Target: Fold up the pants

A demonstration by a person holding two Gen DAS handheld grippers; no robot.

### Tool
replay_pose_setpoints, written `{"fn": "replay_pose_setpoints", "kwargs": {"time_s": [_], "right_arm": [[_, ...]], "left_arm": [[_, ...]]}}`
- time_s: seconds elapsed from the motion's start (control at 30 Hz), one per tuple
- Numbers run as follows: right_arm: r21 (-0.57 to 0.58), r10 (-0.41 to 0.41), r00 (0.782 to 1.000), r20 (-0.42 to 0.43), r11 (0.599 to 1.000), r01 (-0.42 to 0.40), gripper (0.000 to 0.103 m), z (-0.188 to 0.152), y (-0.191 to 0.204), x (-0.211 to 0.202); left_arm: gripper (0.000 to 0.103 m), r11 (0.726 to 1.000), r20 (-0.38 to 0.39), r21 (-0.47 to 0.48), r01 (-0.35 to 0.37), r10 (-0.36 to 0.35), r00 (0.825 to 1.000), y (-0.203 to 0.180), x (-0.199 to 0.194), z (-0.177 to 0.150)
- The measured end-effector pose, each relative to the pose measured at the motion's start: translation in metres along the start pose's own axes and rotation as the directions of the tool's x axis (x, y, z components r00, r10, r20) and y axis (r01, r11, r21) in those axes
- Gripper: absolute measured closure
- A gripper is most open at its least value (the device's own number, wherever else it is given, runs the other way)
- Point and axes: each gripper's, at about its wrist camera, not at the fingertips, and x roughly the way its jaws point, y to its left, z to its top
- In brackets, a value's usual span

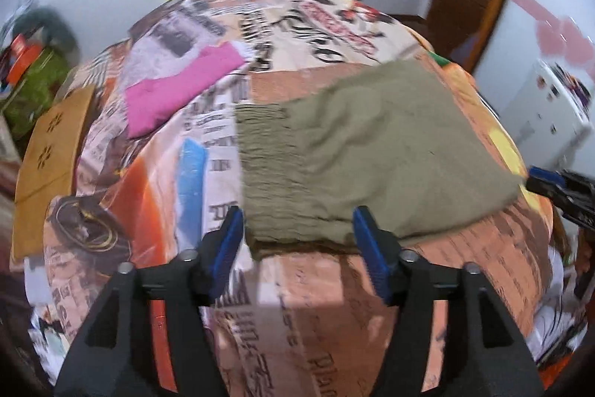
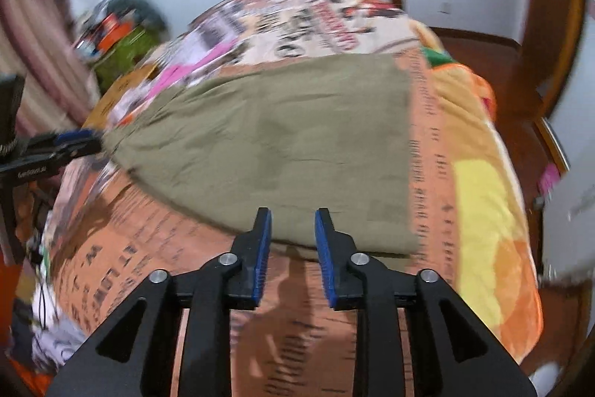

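Looking down past two sets of blue fingers, both standing apart and holding nothing. Left gripper [image 1: 297, 224] hanging with its fingers wide apart over the near edge of the pants [image 1: 372, 144], at the gathered waistband [image 1: 260, 155] end. Right gripper [image 2: 293, 227] hanging with its fingers only a little apart, just at the near edge of the same pants [image 2: 267, 151] farther along, toward the plain end.

Lying flat on the bed cover [image 1: 316, 304] just ahead of both sets of fingers: one pair of olive green pants, already folded into a neat block, not pinched by anything. Running long-ways from side to side across both views (waistband on the left, plain end on the right). Sitting about the same short way from each gripper, so neither hand looking clearly nearer. Likely needing a fresh pinch at the near edge for any further fold.

Farther back on the bed: one pink cloth [image 1: 178, 88], well apart from the pants. Counting up: two grippers, one pair of pants, one pink cloth, one bed.
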Motion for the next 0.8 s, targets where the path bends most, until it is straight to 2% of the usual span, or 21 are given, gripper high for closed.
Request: {"fn": "replay_pose_setpoints", "kwargs": {"time_s": [0.07, 0.17, 0.3, 0.43, 0.5, 0.57, 0.73, 0.8], "right_arm": [[0.045, -0.044, 0.999, 0.024, 0.998, 0.043, 0.057, 0.0, -0.013, -0.004], [0.093, -0.076, 0.997, 0.032, 0.993, 0.073, 0.057, 0.001, -0.03, -0.005], [0.13, -0.092, 0.996, 0.015, 0.987, 0.089, 0.057, 0.0, -0.04, 0.003], [0.131, -0.093, 0.994, -0.061, 0.986, 0.101, 0.057, -0.007, -0.04, 0.026], [0.109, -0.106, 0.987, -0.119, 0.987, 0.119, 0.057, -0.013, -0.038, 0.04], [0.098, -0.118, 0.983, -0.14, 0.986, 0.132, 0.057, -0.019, -0.039, 0.046], [0.201, -0.057, 0.984, -0.169, 0.975, 0.091, 0.057, -0.031, -0.063, 0.044], [0.201, -0.053, 0.984, -0.171, 0.976, 0.087, 0.057, -0.033, -0.064, 0.043]], "left_arm": [[0.026, 0.999, 0.001, -0.045, 0.0, 0.0, 1.0, 0.006, 0.005, 0.002], [0.026, 0.997, -0.034, -0.07, 0.026, -0.029, 0.999, 0.007, 0.019, 0.003], [0.026, 0.998, -0.075, -0.068, 0.006, -0.011, 0.997, 0.002, 0.038, -0.002], [0.026, 0.999, -0.098, -0.04, -0.012, 0.008, 0.995, 0.002, 0.047, -0.008], [0.026, 0.999, -0.101, -0.042, -0.007, 0.002, 0.995, 0.006, 0.05, -0.012], [0.025, 0.999, -0.105, -0.052, -0.003, -0.003, 0.994, 0.01, 0.053, -0.018], [0.022, 0.997, -0.098, -0.082, 0.008, -0.016, 0.995, 0.015, 0.056, -0.031], [0.022, 0.996, -0.104, -0.088, 0.01, -0.019, 0.994, 0.015, 0.055, -0.03]]}}
